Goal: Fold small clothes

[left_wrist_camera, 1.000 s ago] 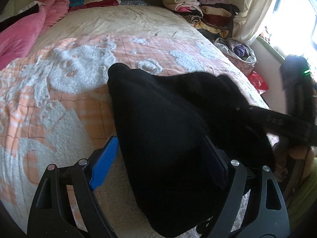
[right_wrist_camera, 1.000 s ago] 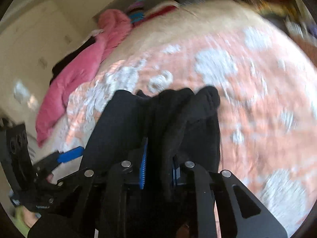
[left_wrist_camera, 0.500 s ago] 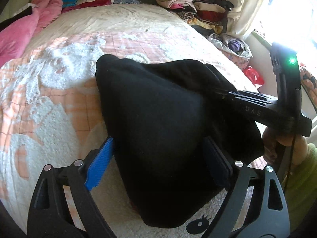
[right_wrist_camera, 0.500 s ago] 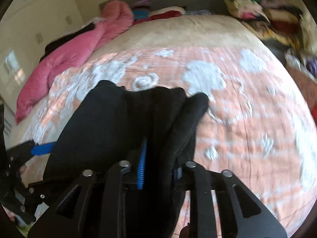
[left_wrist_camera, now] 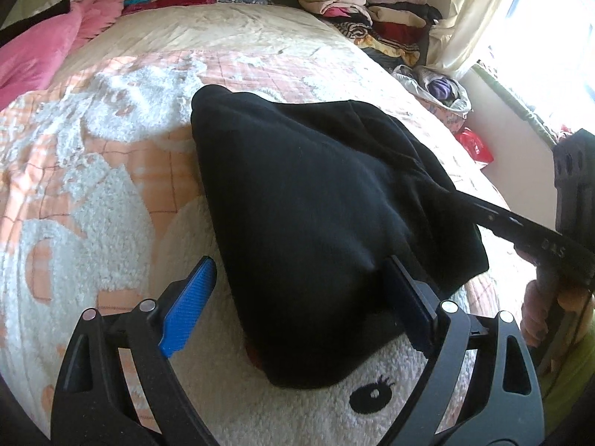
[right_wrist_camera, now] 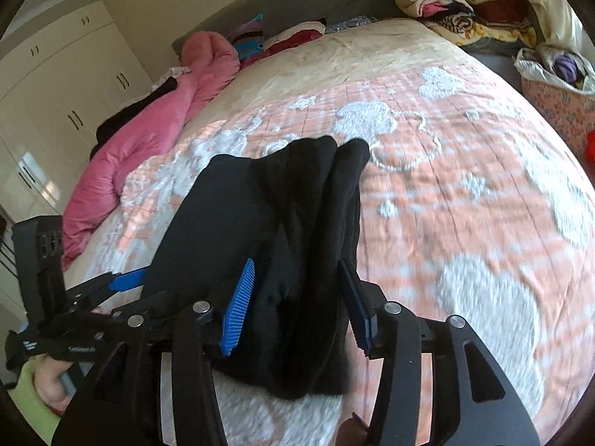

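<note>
A black garment (left_wrist_camera: 316, 208) lies folded in a bundle on the peach and white bedspread (left_wrist_camera: 111, 171). My left gripper (left_wrist_camera: 297, 308) stands wide open astride the bundle's near end; its left pad is clear of the cloth and its right pad is at the cloth's edge. In the right wrist view the garment (right_wrist_camera: 282, 223) runs between the fingers of my right gripper (right_wrist_camera: 297, 308). Those jaws are opening, and a gap shows beside the left blue pad (right_wrist_camera: 238, 308). The left gripper (right_wrist_camera: 122, 282) shows at the garment's left side, and a hand holds the right gripper (left_wrist_camera: 528, 226).
A pink duvet (right_wrist_camera: 148, 141) lies along the bed's left side. Stacks of folded clothes (left_wrist_camera: 364, 11) sit at the far right corner, with a basket of laundry (right_wrist_camera: 557, 85) beside the bed. White wardrobe doors (right_wrist_camera: 55, 85) stand on the left, a curtain and window (left_wrist_camera: 502, 18) on the right.
The right gripper's jaws, shut on a fold of the black garment a second ago, have spread apart. The left gripper has stayed about where it was, open over the bundle.
</note>
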